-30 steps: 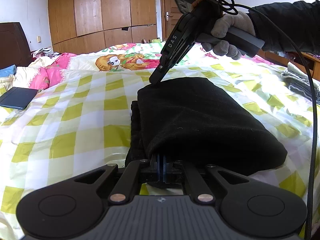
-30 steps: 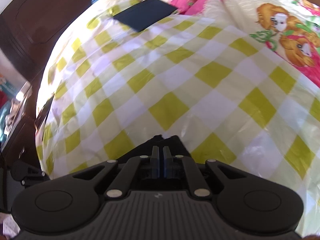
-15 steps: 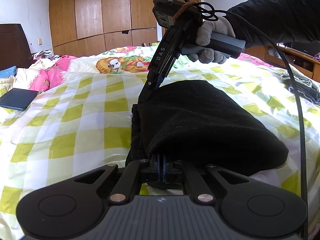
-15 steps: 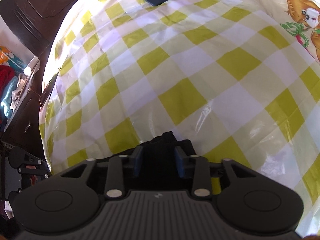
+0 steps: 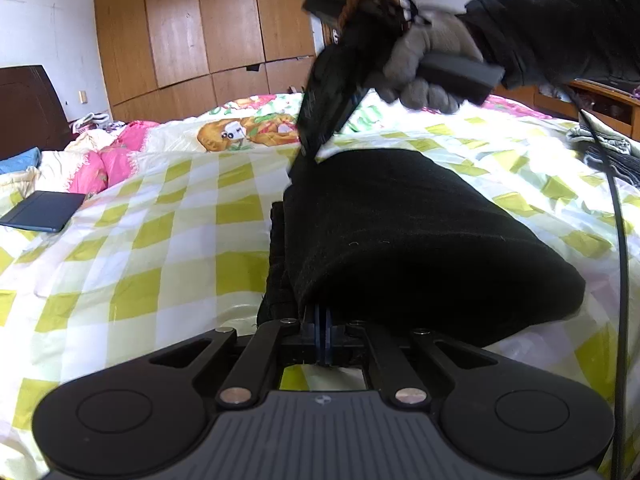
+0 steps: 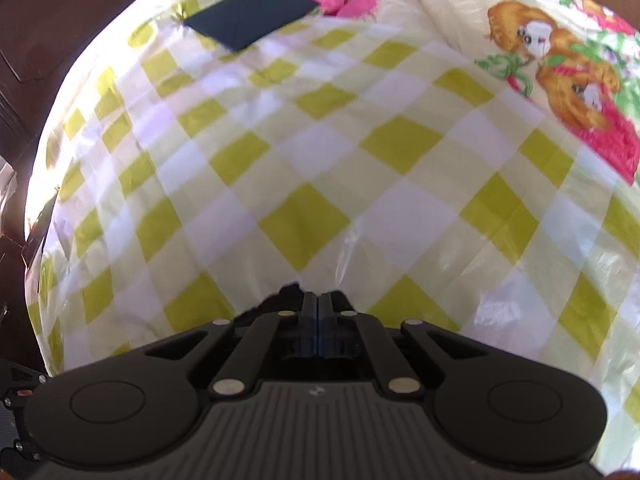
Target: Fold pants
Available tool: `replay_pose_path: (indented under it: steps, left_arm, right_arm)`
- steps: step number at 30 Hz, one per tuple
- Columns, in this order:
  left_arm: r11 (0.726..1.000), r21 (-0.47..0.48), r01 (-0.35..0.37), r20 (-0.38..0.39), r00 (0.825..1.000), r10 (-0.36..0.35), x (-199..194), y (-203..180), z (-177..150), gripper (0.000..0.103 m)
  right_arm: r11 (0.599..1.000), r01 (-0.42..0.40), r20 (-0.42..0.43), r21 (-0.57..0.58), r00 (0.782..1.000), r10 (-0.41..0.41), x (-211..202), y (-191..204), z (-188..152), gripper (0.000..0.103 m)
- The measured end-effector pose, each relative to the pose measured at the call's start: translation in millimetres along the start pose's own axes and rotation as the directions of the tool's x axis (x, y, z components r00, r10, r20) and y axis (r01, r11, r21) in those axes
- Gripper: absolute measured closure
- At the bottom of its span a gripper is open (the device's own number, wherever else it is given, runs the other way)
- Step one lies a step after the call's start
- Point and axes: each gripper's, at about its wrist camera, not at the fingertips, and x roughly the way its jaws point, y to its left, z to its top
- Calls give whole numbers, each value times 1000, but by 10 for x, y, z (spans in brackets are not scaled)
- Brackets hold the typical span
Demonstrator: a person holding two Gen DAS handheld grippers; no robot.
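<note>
Pants (image 5: 400, 232) lie folded on checked bedspread (image 5: 160, 248) before wooden wardrobe (image 5: 208, 24).

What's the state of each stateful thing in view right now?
Black pants: folded into a bundle, lying on the checked bedspread.
Left tool: shut on the pants' near edge.
Right tool: shut on the pants' far corner.
Wardrobe doors: closed.
Dark flat case: closed, lying flat.

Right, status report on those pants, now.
Left hand-held gripper shut on black pants, near edge. Right hand-held gripper shut on far corner. Pants folded on checked bedspread. Nothing in the way.
</note>
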Motion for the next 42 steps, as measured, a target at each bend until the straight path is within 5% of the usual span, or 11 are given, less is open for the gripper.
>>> replay_pose_path:
  steps: [3, 11, 17, 25, 31, 34, 37, 42]
  left_arm:
    - [1000, -10, 3, -6, 1000, -3, -23, 29, -23, 86]
    - [1000, -29, 7, -7, 1000, -7, -14, 25, -23, 86]
    - [999, -34, 19, -7, 1000, -19, -18, 52, -26, 86]
    - [1000, -21, 17, -21, 1000, -17, 18, 33, -24, 86]
    - [1000, 4, 10, -36, 999, -10, 40, 0, -25, 86]
    - [999, 47, -3, -39, 999, 5, 20, -54, -44, 86]
    - [997, 80, -9, -40, 999, 12, -11, -92, -42, 88]
    - [999, 43, -4, -110, 994, 9, 37, -66, -203, 88]
  right_arm:
    - [985, -169, 27, 41, 985, 168, -145, -67, 1, 102]
    - [976, -200, -135, -82, 973, 188, -70, -51, 100, 93]
    - [947, -318, -208, -48, 930, 302, -48, -222, 67, 91]
    - [920, -392, -127, 23, 911, 392, 91, -320, 52, 89]
    - [964, -267, -51, 21, 962, 267, 35, -61, -47, 97]
    - [992, -127, 9, -5, 992, 127, -102, -75, -34, 103]
    - [998, 9, 70, 68, 997, -13, -126, -266, -4, 103]
    - [994, 14, 83, 104, 996, -23, -91, -277, -36, 103]
